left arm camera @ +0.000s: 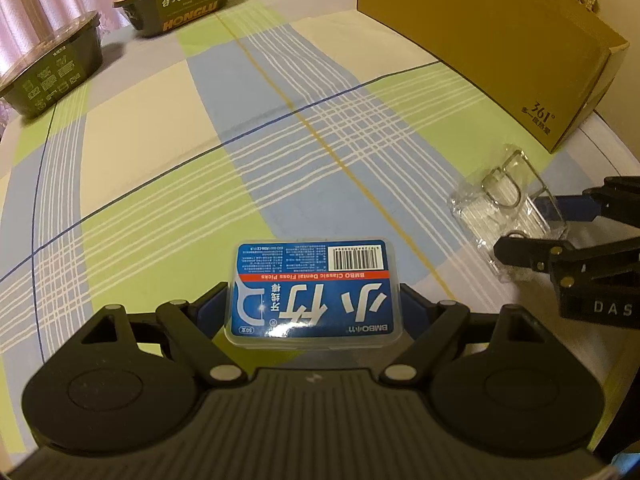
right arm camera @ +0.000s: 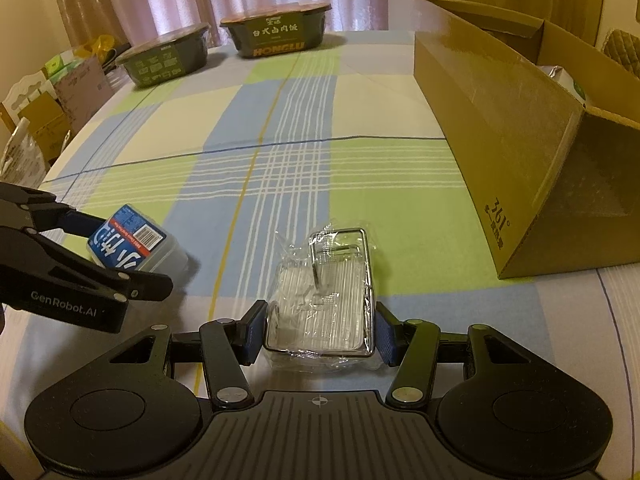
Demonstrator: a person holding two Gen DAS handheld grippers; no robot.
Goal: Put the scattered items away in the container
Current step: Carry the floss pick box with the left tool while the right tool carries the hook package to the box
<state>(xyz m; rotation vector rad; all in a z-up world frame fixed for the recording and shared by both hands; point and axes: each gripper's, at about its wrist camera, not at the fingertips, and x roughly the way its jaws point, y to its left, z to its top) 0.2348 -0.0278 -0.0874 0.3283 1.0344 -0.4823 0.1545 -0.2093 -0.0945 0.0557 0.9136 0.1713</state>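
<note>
The floss pick box (left arm camera: 312, 294) sits between my left gripper (left arm camera: 312, 304) pads, long axis running away from me, pinched at its near half. My right gripper (right arm camera: 320, 332) closes on the clear wrapped packet (right arm camera: 324, 304) the same way. The cardboard box (right arm camera: 520, 140) stands ahead and to the right (nearer my right hand), so I judge that packet goes in first.

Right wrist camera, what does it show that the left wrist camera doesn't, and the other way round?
Only the right wrist view looks into the open cardboard box, with white items inside, and shows the clutter beside the table. Only the left wrist view shows the floss pick box label readable, between the left gripper fingers. Both show the right gripper around the clear wrapped item, two dark bowls and the plaid cloth.
</note>
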